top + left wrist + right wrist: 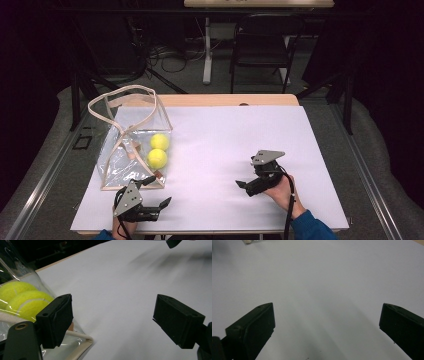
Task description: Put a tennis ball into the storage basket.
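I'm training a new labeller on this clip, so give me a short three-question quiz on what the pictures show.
1. True or false: both tennis balls lie inside the clear bag.
2. Which gripper is nearer the bag: A) the left gripper or B) the right gripper?
3. Fill in: the jaws of both grippers stand ____ and hold nothing.

Key
1. True: the two yellow balls sit behind the clear plastic, one beside the other.
2. A: it hangs just off the bag's near corner, while the right gripper is out over the bare white table top.
3. Open: each gripper view shows a wide gap between the jaws.
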The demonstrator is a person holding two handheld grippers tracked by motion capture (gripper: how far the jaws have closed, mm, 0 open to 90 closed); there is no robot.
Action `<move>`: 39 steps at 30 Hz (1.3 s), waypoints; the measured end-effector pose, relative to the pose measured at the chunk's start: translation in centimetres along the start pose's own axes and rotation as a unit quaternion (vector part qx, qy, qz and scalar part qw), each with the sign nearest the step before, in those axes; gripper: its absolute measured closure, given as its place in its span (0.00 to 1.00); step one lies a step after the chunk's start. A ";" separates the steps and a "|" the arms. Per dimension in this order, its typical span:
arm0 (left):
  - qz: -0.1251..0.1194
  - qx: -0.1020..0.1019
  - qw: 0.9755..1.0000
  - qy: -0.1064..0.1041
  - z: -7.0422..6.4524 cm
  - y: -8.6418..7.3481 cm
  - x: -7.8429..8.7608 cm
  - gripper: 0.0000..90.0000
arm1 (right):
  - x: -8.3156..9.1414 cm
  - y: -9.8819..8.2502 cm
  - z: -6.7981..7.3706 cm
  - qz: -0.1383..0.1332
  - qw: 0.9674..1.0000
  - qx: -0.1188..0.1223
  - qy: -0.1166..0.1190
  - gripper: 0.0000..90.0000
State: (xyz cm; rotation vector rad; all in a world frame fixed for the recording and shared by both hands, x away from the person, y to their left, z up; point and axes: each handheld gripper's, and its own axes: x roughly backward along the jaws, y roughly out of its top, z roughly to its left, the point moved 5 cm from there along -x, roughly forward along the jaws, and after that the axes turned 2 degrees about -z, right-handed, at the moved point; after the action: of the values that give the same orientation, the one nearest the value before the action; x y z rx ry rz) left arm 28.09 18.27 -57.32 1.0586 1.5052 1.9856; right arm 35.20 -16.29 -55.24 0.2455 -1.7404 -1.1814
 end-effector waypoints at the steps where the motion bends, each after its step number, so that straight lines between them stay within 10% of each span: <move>1: 0.001 0.000 1.000 0.001 0.0 0.0 0.0 0.18 | 0.1 -0.2 0.1 0.000 1.000 0.002 -0.002 0.00; 39: 0.011 -0.004 1.000 0.001 0.0 -0.2 -0.2 0.18 | 3.8 -5.4 0.6 -0.026 0.999 -0.015 -0.043 0.00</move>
State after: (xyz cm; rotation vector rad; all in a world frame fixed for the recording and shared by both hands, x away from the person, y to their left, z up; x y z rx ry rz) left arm 28.23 18.18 -57.56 1.0743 1.4923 2.0054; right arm 31.01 -21.00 -57.25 0.2266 -1.7989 -1.2722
